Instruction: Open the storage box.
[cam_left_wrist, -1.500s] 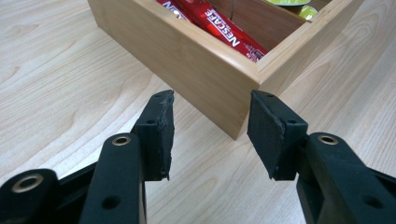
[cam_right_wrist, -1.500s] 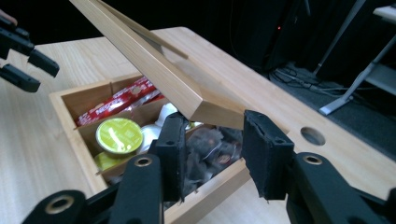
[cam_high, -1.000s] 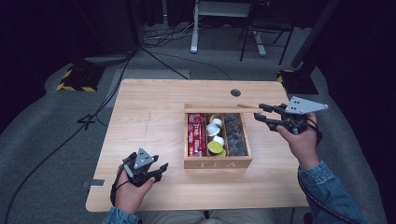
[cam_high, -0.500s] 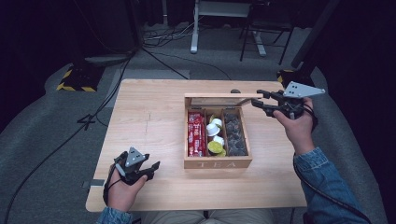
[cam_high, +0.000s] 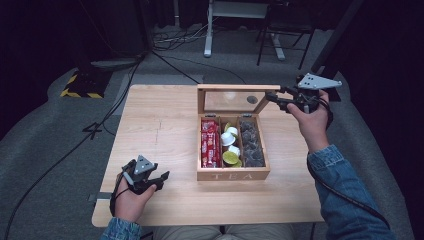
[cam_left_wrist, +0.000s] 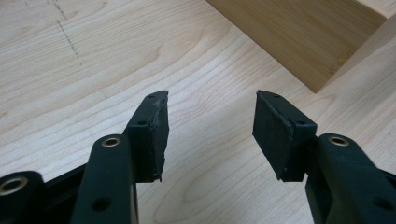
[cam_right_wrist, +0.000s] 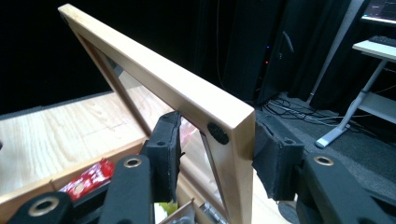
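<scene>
Dark curtains and a grey carpet ring the pale wooden table (cam_high: 165, 125), and on it sits the tea box (cam_high: 233, 174), near its right half. My right gripper (cam_right_wrist: 215, 154) has the lid (cam_right_wrist: 154, 79) by its free corner, the black pads clenched on either face of the wooden frame, with the lid tilted up on its back hinge. To do this well I should swing along the hinge's arc, not pull straight up (a straight pull would drag the whole box), and keep the pads square on the frame so they stay off the glass pane. My left gripper (cam_left_wrist: 210, 135) hovers over bare table by the box's front corner, released, nothing between its jaws; it could steady the box. The frame is smooth, square-edged light wood with a small dark bumper at the corner. Inside are three compartments: glossy red sachets (cam_high: 210, 142), round white and green pods (cam_high: 230, 147), crinkly dark packets (cam_high: 250, 145).
</scene>
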